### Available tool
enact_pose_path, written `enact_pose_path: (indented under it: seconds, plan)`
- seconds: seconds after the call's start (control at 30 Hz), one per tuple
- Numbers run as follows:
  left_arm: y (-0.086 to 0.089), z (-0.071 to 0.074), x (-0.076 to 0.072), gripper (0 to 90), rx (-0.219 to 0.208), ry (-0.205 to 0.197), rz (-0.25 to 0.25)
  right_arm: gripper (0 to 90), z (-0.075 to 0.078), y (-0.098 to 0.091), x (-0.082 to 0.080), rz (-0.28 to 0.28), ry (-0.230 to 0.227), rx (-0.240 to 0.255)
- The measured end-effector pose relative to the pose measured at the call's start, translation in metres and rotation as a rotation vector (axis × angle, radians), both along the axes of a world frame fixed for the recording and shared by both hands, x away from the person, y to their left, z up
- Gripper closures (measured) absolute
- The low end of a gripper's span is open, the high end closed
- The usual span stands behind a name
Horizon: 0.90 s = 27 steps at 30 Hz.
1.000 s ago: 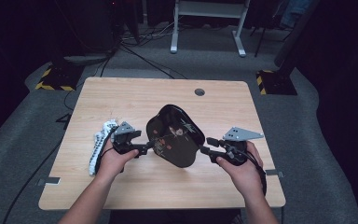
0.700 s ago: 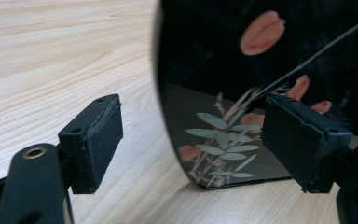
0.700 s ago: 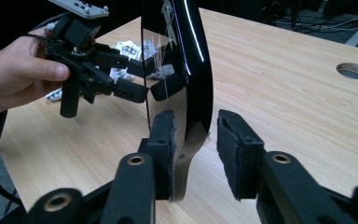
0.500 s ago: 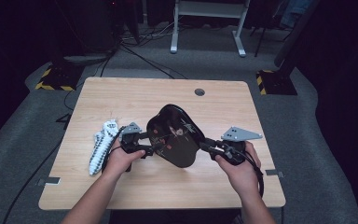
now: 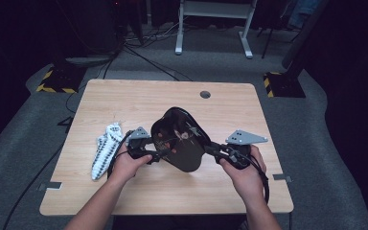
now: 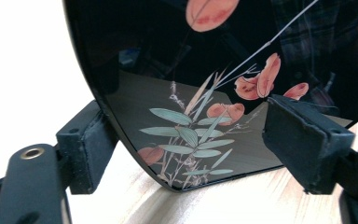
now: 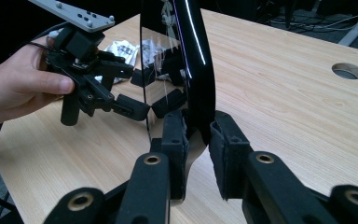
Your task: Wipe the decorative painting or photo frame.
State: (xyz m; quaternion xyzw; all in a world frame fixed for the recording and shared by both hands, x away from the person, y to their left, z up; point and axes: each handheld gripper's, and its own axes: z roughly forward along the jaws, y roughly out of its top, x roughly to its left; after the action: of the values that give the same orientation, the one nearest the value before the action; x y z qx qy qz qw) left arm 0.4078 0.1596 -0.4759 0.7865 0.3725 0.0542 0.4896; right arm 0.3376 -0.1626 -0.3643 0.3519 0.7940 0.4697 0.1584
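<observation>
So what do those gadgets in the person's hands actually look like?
Each is a black hand-held tool. The left gripper and right gripper both carry a grey three-cornered plate on top and end in two black arms with brass-coloured rivets. The fingertips are blocky black foam pads. Black cables trail back past the wrists. The forearms are bare, no sleeves.

- Left gripper: held level in the left hand, jaws apart, pointing toward the table's right edge.
- Right gripper: in the right hand, jaws just closed, pads clamped.
</observation>
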Motion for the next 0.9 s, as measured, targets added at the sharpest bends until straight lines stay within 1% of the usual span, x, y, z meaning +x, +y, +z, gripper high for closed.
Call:
enact_pose_path:
  seconds: [0.1,0.17,0.27,0.3,0.33,0.43,0.57,0.63,0.7,0.9]
  plan:
    - [0.000,0.001,0.000,22.7,0.003,0.008,0.006,76.6,0.000,0.000,0.000,-0.008,0.004,0.001]
    - [0.001,0.002,0.000,23.6,0.002,0.022,0.004,76.5,0.001,0.000,0.001,-0.014,0.010,0.004]
    - [0.001,0.003,-0.001,24.3,0.007,0.041,0.019,76.2,0.002,0.002,0.001,-0.023,0.017,0.019]
    - [0.001,0.003,-0.001,24.8,0.007,0.041,0.019,76.2,0.002,0.002,0.001,-0.023,0.017,0.019]
    - [0.002,0.005,-0.001,24.8,0.006,0.056,0.024,76.0,0.002,0.002,0.001,-0.024,0.021,0.020]
    - [0.003,0.006,-0.002,28.6,-0.003,0.072,0.034,75.1,0.004,0.004,0.001,-0.042,0.031,0.020]
    - [0.004,0.008,-0.002,29.1,0.005,0.082,0.042,75.0,0.005,0.004,0.004,-0.051,0.056,0.035]
    - [0.005,0.009,-0.003,29.3,0.007,0.078,0.055,74.9,0.005,0.004,0.006,-0.050,0.053,0.036]
    - [0.006,0.011,-0.004,30.5,-0.003,0.077,0.071,74.5,0.006,0.004,0.008,-0.048,0.046,0.033]
    - [0.010,0.022,-0.007,34.1,-0.024,0.038,0.128,73.3,0.018,0.007,0.018,-0.039,0.006,0.005]
